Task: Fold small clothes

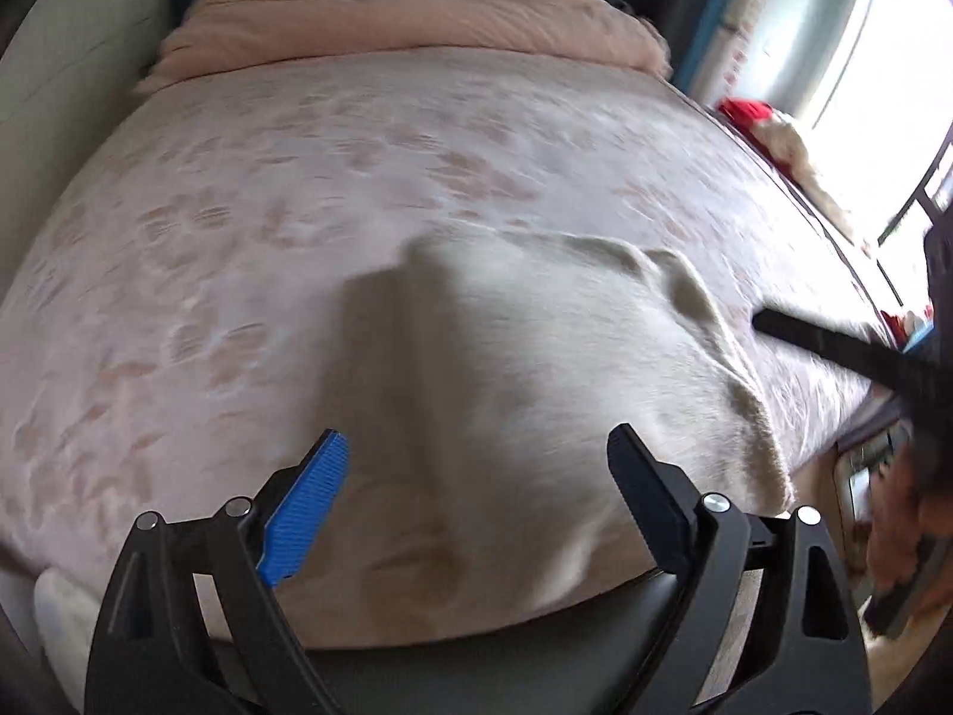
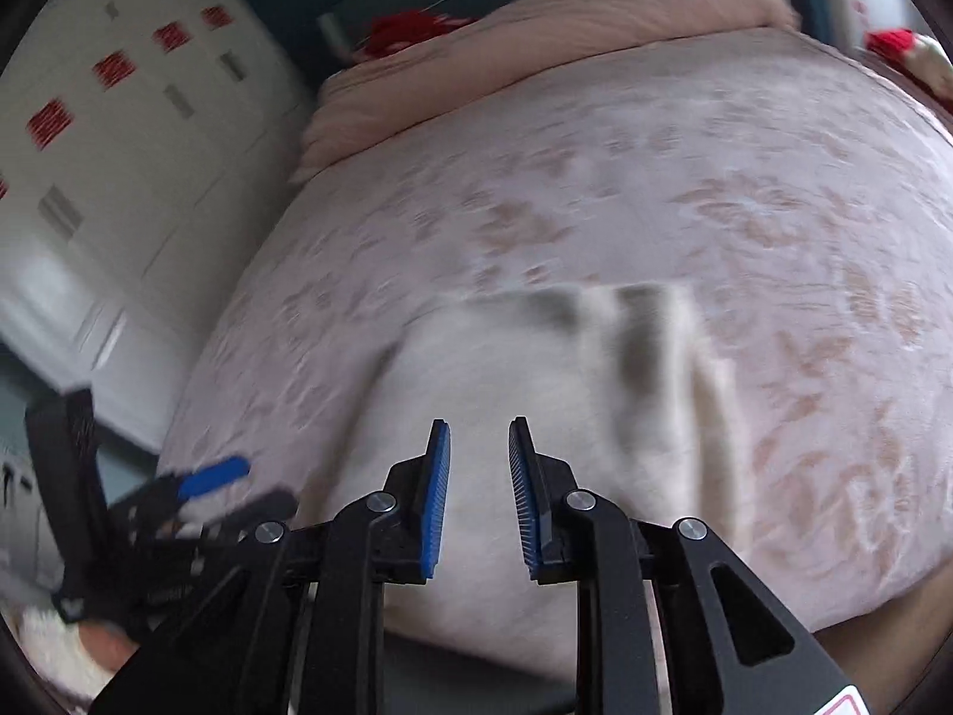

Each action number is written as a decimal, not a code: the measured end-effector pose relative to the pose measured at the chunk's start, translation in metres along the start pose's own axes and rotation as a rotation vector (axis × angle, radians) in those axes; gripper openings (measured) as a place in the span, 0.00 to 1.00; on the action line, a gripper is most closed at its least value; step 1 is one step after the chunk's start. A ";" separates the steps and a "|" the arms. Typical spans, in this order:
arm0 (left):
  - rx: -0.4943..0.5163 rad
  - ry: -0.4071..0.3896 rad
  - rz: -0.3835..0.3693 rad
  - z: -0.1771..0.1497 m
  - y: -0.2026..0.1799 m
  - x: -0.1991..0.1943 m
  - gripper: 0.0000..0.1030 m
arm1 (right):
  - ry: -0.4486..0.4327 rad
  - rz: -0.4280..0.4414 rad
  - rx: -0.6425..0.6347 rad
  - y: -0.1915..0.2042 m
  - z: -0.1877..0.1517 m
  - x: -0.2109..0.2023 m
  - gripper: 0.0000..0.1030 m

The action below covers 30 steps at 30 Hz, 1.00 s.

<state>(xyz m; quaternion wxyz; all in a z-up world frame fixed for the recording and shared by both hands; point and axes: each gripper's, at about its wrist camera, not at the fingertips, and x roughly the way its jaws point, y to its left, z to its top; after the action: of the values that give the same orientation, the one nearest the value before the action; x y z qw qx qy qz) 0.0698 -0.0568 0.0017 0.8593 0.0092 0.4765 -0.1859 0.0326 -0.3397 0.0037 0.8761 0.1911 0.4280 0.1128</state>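
- Setting: a bed (image 1: 250,190) with a pale pink patterned cover carries a small cream-white garment (image 1: 524,369), which lies at the near edge of the bed, roughly midway along it; a folded pink quilt (image 1: 417,18) lies at the far end.
- Left gripper (image 1: 476,465): fingers spread wide, nothing between them, poised above the near part of the garment.
- Right gripper (image 2: 479,476): fingers a narrow gap apart and not pinching cloth; the garment shows through the gap. Both views are motion-blurred.
- Garment pose: it appears partly flattened, with a raised ridge (image 1: 429,322) running from the near edge toward the far end, and a rumpled border toward the bed's right side. Its long axis seems to run from the near edge toward the quilt, though blur leaves this uncertain.
- Step in hand (judgement): between grasps, likely after a fold or spreading pass, with neither gripper holding cloth.
- Next move (judgement): each gripper would need to pinch an edge or corner, then carry it across to make a fold and flatten the ridge.
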 end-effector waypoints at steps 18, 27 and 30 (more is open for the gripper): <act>-0.015 0.009 0.009 -0.025 0.013 -0.020 0.88 | 0.299 -0.005 0.055 0.018 -0.086 0.077 0.02; 0.130 0.013 -0.023 -0.026 -0.045 0.000 0.88 | 0.059 -0.247 0.140 -0.045 -0.059 -0.006 0.40; 0.147 0.039 -0.029 -0.025 -0.060 0.015 0.88 | 0.129 -0.181 0.171 -0.053 -0.061 0.021 0.14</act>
<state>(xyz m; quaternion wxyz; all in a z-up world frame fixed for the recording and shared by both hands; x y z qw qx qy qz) 0.0367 -0.1123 -0.0148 0.8440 0.0690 0.4782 -0.2327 -0.0009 -0.3657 -0.0686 0.8340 0.2179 0.5068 0.0087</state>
